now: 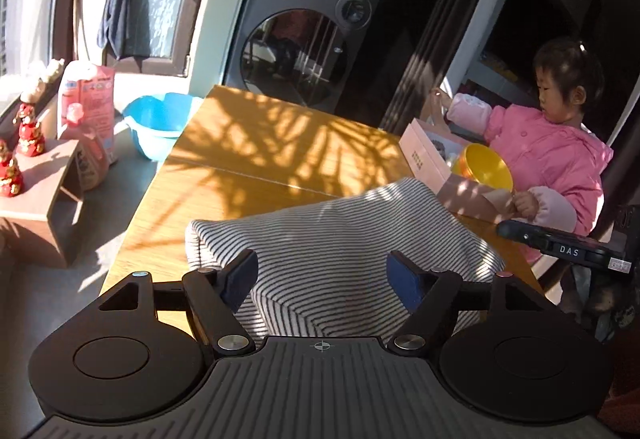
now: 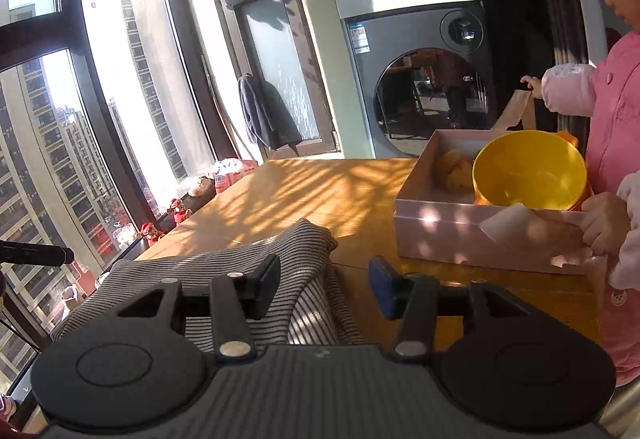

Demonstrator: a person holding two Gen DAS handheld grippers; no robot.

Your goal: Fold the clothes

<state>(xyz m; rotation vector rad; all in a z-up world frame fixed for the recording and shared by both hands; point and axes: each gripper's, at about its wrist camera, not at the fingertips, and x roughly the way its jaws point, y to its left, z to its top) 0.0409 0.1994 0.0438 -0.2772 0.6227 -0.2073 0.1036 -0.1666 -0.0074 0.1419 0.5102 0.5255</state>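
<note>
Releasing a fold: striped garment let go on the tabletop

Standing nearest in the left wrist view, the left hand-held gripper (image 1: 322,277) has its jaws spread wide, the dark pads either side of the garment and pressing on nothing. Judged released.

Right hand-held gripper (image 2: 324,287): jaws parted, one pad over the cloth's edge, the other over bare wood. Nothing clamped between them. Judged released likewise.

Striped garment (image 1: 340,235): grey-and-white knit, lying on the near part of the tabletop (image 1: 248,143) in a compact, doubled-over bundle, with a loose corner rising toward the far side in the right wrist view (image 2: 308,239). It lies directly ahead of both grippers and clear of the pink box.

Step in hand, as a judgement: a fold has been laid down and both grips given up; the garment looks partly folded, not yet squared.

Next move, as a judgement: pick fresh pinch points on an outer edge or the raised corner, close on cloth only, and carry that edge over the bundle, keeping it away from the box.

Further back, right side: pink box (image 2: 480,235) holding a yellow bowl (image 2: 528,175); a child in a pink jacket (image 1: 548,155) has both hands at the box.

Far: blue basin (image 1: 160,123), washing machine (image 1: 304,51), window (image 2: 60,143).
</note>
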